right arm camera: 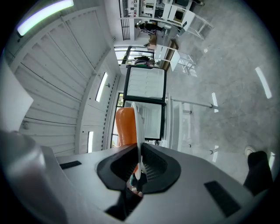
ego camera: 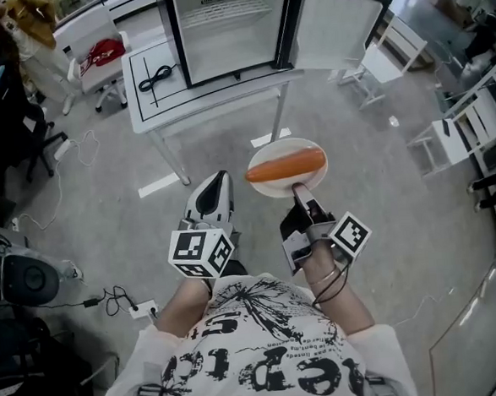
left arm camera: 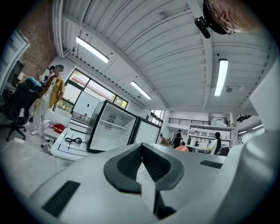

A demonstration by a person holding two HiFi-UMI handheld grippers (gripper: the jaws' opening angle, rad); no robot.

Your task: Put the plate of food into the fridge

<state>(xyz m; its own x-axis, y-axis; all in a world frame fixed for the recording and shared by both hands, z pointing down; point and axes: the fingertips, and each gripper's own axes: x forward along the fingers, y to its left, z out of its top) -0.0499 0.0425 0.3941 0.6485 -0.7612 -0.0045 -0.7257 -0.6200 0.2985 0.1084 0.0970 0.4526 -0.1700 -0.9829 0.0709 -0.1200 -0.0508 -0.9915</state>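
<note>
A small fridge [ego camera: 228, 29] stands on a white table [ego camera: 153, 106] ahead, its door [ego camera: 333, 26] swung open to the right and its white inside showing. My right gripper [ego camera: 298, 194] is shut on the near rim of a white plate [ego camera: 264, 155] that carries a long orange piece of food [ego camera: 286, 166], held level above the floor short of the table. In the right gripper view the plate [right arm camera: 137, 127] runs edge-on between the pads, the food [right arm camera: 124, 127] beside it. My left gripper [ego camera: 217, 180] hovers left of the plate, shut and empty [left arm camera: 141, 154].
A black cable [ego camera: 156, 76] lies on the table left of the fridge. A white chair with a red item [ego camera: 102, 52] and a dark office chair [ego camera: 10, 125] stand at the left. White furniture [ego camera: 472, 126] lines the right side. A power strip [ego camera: 141, 310] lies on the floor.
</note>
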